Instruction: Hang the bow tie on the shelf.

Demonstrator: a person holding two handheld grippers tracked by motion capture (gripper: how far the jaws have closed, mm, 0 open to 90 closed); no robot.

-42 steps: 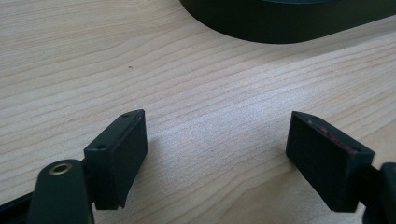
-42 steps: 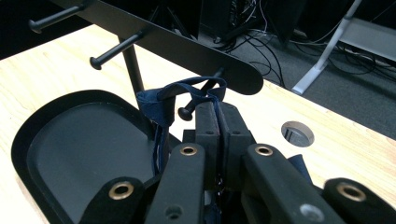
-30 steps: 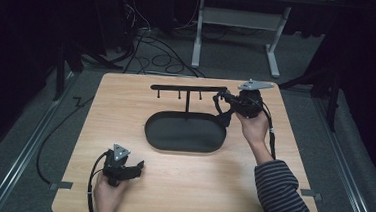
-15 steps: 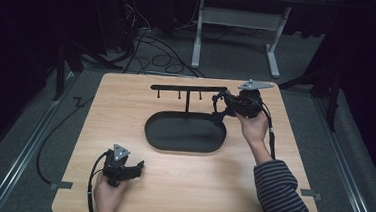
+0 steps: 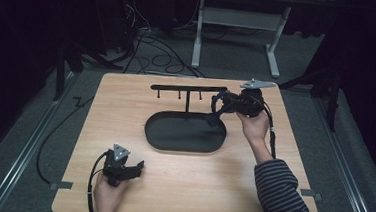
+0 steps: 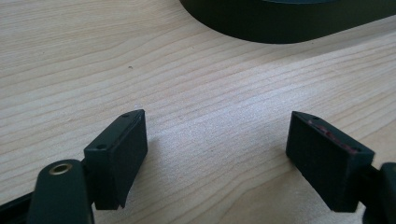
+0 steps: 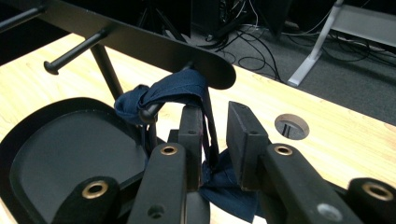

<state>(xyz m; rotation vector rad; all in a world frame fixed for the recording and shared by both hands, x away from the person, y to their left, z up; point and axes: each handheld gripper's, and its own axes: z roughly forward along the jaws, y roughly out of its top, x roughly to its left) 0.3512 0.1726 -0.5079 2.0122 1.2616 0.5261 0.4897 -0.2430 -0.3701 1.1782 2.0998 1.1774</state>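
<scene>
High view: the right gripper (image 5: 224,104) sits at the right end of the black rack (image 5: 188,89) that stands in the oval black tray (image 5: 163,139), with a dark blue cloth (image 5: 214,117) hanging there, while the left gripper (image 5: 134,168) rests low on the wooden table (image 5: 293,143), well apart from the tray. Left gripper view: jaws spread wide over bare wood, nothing between them, tray rim ahead. Right gripper view: the cloth (image 7: 173,91) is looped over an end peg (image 7: 148,112) of the rack; jaws stand slightly apart with a strand of cloth running down between them, and whether they pinch it cannot be told.
</scene>
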